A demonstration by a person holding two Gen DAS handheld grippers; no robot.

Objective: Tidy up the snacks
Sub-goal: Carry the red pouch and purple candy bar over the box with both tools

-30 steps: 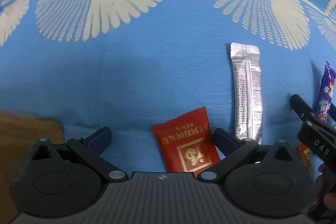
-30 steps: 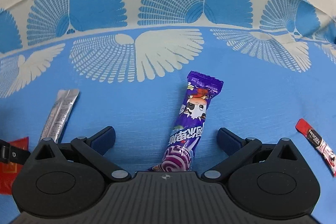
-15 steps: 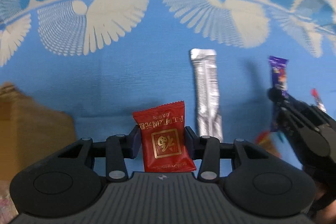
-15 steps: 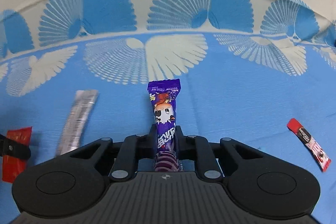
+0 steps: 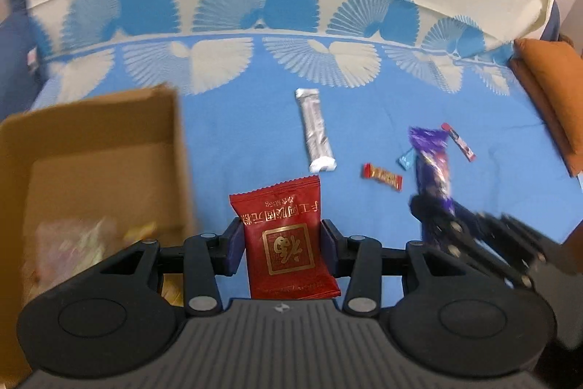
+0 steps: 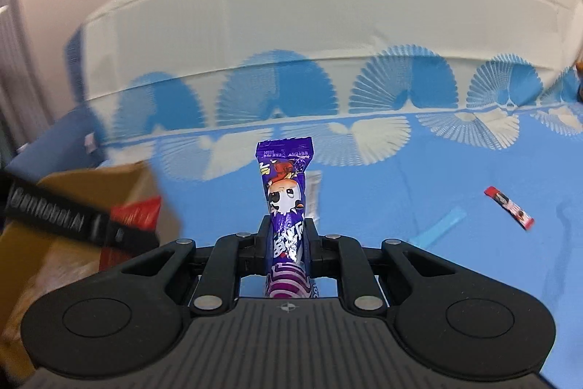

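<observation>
The left gripper (image 5: 280, 248) clenches a red foil sachet (image 5: 288, 239) right of the brown cardboard box (image 5: 105, 148)'s wall; the right gripper (image 6: 288, 245) grips a purple candy wrapper (image 6: 286, 203) above blue bedsheet (image 6: 455, 272).

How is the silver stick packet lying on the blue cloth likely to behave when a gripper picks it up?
The silver stick packet looks long, thin and foil-wrapped, so it is probably light and may flex or droop if gripped at one end. Its glossy film could be slippery. Lying flat on the cloth, it seems unlikely to roll.
</observation>
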